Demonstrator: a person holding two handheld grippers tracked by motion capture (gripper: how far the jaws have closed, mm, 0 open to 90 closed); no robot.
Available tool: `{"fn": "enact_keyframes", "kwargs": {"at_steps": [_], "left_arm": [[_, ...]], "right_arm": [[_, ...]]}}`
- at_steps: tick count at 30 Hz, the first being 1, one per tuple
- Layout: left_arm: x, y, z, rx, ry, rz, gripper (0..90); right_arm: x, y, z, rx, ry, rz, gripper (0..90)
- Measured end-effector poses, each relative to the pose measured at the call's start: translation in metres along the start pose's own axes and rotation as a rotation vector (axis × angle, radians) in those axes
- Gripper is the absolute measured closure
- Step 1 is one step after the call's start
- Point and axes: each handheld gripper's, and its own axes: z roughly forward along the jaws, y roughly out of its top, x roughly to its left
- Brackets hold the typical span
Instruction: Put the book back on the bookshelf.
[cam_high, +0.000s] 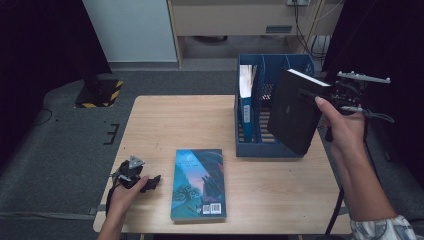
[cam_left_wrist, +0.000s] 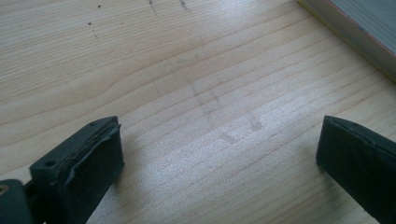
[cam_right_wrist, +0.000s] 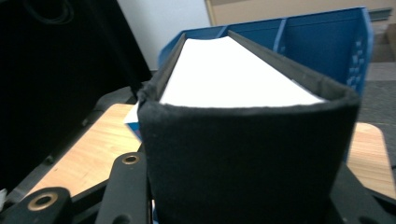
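Black book (cam_high: 295, 112) is clamped by its spine between the jaws of the right claw (cam_high: 327, 95), tilted in the air beside the blue file rack (cam_high: 250, 145). Left claw (cam_high: 150, 182) rests released on the wooden counter (cam_high: 165, 120), well apart from it.

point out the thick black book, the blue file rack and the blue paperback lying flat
thick black book (cam_high: 292, 117), high view, on its front cover
blue plastic file rack (cam_high: 270, 149), high view, on its front wall
blue illustrated paperback (cam_high: 198, 182), high view, on its cover
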Motion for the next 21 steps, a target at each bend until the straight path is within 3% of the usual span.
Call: {"fn": "enact_keyframes", "kwargs": {"at_steps": [8, 21], "left_arm": [[0.0, -0.002, 0.0, -0.012, 0.0, 0.0, 0.0], [0.0, -0.001, 0.0, -0.012, 0.001, 0.002, 0.0]], "right_arm": [[-0.017, 0.004, 0.01, 0.015, -0.058, 0.001, 53.0], [-0.028, 0.002, 0.008, 0.022, -0.091, 0.017, 53.0]]}}
